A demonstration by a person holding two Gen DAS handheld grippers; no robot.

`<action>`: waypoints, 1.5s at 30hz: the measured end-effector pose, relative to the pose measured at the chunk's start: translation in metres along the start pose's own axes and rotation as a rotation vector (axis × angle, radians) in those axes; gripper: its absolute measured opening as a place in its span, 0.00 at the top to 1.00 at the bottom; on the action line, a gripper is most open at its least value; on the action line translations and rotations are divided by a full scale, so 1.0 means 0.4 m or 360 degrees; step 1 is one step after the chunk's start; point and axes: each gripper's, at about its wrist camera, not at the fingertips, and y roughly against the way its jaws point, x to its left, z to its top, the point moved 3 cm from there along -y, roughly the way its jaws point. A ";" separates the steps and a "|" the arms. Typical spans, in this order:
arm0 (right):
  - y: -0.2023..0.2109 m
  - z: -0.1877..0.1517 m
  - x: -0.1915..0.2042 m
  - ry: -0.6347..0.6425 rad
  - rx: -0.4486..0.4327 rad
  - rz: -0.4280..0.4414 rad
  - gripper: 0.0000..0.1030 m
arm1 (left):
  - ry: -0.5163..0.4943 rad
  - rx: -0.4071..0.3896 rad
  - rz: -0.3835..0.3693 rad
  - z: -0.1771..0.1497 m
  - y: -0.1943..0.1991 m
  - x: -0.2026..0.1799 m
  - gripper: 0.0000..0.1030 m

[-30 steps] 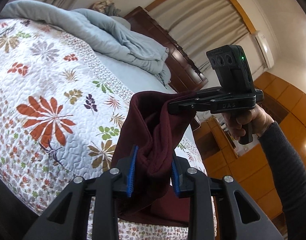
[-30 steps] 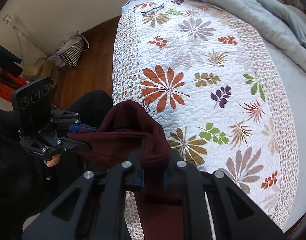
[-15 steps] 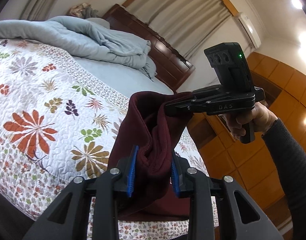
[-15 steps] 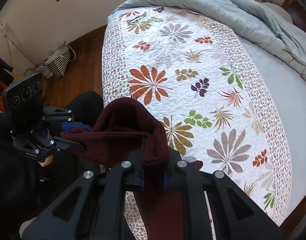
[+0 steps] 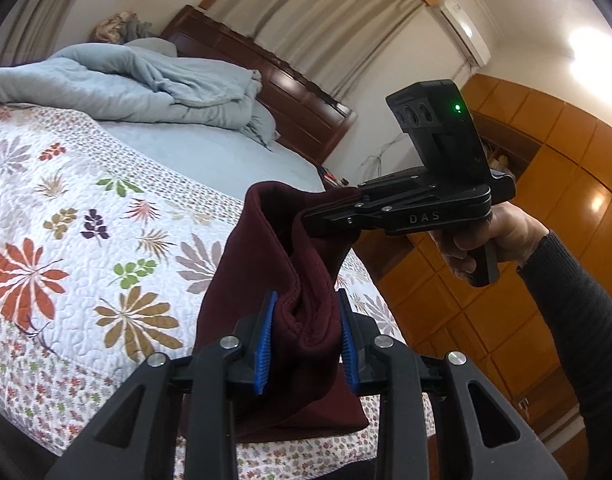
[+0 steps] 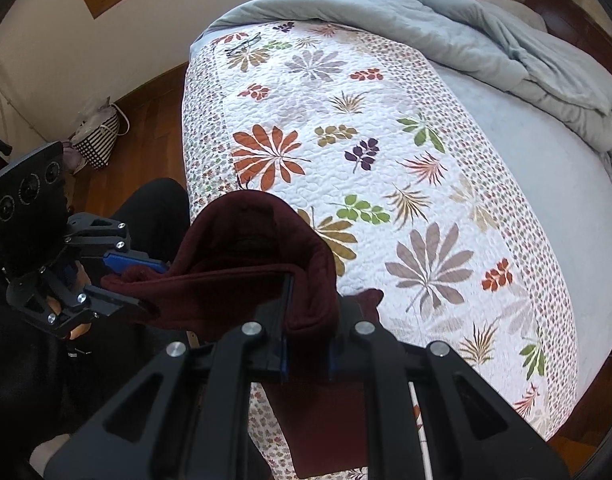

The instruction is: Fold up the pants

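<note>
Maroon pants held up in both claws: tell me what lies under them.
Under the maroon pants lies the floral quilt, covering the bed's near edge. The hanging cloth covers a strip of quilt. Left claw and right claw grip its top edge.

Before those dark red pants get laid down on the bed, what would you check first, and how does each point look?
1. Left gripper jaws shut on the pants: ok.
2. Right gripper jaws shut on the pants: ok.
3. Edge between the two grips pulled straight: not ok, it bulges up in a loop.
4. Flowered quilt ahead flat for laying down: ok.
5. Grey blanket away from the landing spot: ok, bunched at the far end.
6. Pant legs hanging untwisted below: cannot tell, mostly hidden.
</note>
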 end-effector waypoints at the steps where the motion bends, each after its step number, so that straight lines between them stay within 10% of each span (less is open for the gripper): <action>1: 0.003 -0.010 -0.004 -0.0009 -0.0003 -0.0002 0.88 | -0.0006 0.0009 -0.0004 -0.001 -0.006 -0.004 0.73; 45: -0.011 -0.516 -0.198 -0.0284 -0.0063 -0.0125 0.91 | -0.0218 0.0478 -0.0187 -0.226 -0.354 -0.252 0.74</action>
